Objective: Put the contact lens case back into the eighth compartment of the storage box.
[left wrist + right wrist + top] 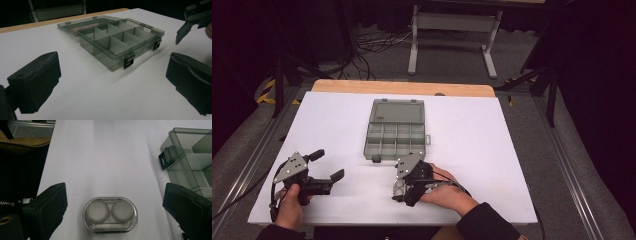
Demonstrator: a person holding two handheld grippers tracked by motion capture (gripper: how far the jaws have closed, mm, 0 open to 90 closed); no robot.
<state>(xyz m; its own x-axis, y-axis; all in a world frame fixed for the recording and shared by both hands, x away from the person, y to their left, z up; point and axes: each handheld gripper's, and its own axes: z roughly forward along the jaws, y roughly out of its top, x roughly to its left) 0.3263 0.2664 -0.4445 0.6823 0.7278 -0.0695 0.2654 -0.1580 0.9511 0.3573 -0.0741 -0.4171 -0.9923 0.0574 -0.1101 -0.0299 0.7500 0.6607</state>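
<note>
A clear contact lens case (110,214) with two round wells lies flat on the white table (100,157), near the front edge. My right gripper (116,187) points down over it, jaws wide on either side, and neither pad touches the case. In the high view the same gripper (403,189) sits under a hand, just in front of the open grey compartment box (394,132). My left gripper (328,165) rests low at the front left, open and holding nothing. Its jaws (113,54) face the box (117,37), whose lid lies flat behind it.
The box's two black latches (128,61) hang open on its near side. A wooden strip (402,88) edges the table's far side. Beyond it are a metal frame (452,30) and floor cables (367,45). A dark zipped garment (20,157) lies past the table's front edge.
</note>
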